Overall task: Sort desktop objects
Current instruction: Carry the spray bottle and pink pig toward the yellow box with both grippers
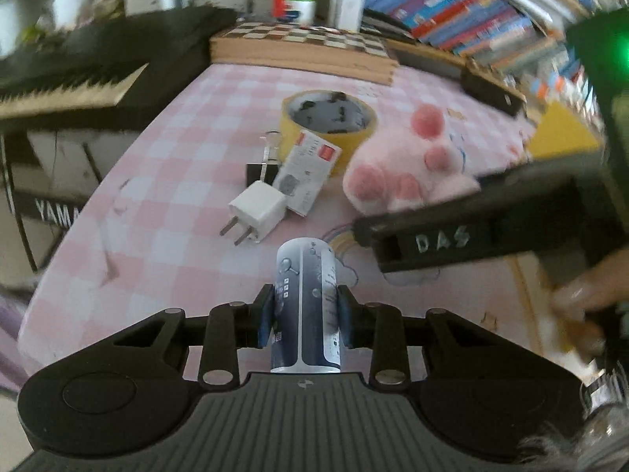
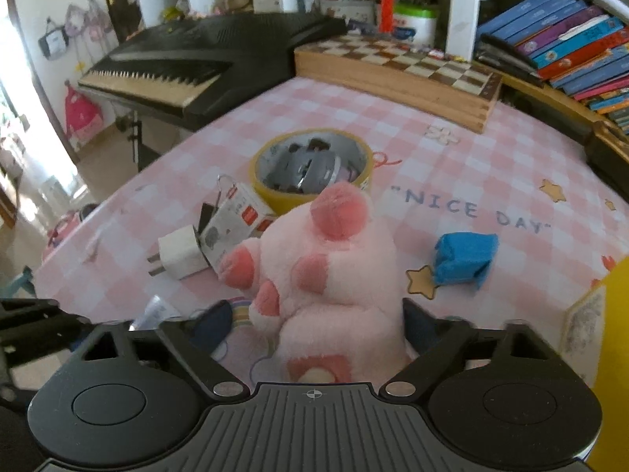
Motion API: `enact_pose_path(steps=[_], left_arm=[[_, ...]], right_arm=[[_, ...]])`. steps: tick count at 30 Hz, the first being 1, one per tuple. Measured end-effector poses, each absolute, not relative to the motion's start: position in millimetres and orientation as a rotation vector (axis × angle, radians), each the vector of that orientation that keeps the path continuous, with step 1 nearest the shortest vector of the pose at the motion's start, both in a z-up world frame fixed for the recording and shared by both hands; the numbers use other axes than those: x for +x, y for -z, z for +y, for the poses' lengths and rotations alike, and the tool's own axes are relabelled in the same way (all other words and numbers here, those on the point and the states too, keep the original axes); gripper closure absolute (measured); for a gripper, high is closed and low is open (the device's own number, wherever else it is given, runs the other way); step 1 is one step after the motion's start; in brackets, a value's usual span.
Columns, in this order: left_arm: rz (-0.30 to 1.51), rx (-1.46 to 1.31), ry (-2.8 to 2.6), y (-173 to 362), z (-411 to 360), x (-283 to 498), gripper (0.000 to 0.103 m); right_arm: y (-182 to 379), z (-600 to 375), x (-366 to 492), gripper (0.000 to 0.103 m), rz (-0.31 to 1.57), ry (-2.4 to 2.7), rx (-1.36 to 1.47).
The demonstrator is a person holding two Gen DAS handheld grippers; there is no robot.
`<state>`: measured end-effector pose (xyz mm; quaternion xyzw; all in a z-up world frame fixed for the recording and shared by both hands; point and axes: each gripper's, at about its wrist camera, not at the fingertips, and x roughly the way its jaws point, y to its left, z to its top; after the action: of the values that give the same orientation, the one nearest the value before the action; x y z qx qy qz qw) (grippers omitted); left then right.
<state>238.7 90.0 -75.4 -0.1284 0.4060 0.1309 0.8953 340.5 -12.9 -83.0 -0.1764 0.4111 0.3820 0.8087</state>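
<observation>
My left gripper is shut on a small blue-grey printed can, held above the pink checked tabletop. My right gripper stands wide open around a pink plush paw; whether its fingers touch the plush I cannot tell. The paw also shows in the left wrist view, with the right gripper's black body beside it. On the table lie a white charger plug, a small white carton, a black binder clip, a yellow tape roll and a blue block.
A wooden chessboard box stands at the table's back. A black keyboard stands off the table's left edge. Stacked books fill the back right. A yellow object is at the right edge.
</observation>
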Motion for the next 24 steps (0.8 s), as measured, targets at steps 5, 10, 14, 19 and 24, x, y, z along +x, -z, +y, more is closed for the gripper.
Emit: enact_pose_path(steps=[5, 10, 14, 19, 24], left_arm=[[0.766, -0.36, -0.28, 64, 102, 230, 0.073], [0.681, -0.369, -0.244, 42, 102, 221, 0.073], [0.629, -0.375, -0.203, 24, 102, 209, 0.073], [0.587, -0.374, -0.126, 3, 100, 186, 0.073], [0.558, -0.37, -0.038, -15, 93, 157, 0.073]], right_arm=[[65, -28, 340, 0.044, 0.856, -0.814, -0.292], [44, -42, 325, 0.044, 0.836, -0.797, -0.247], [26, -55, 308, 0.043, 0.828, -0.777, -0.189], [7, -74, 282, 0.043, 0.822, -0.755, -0.115], [-11, -96, 249, 0.043, 0.782, -0.724, -0.096]])
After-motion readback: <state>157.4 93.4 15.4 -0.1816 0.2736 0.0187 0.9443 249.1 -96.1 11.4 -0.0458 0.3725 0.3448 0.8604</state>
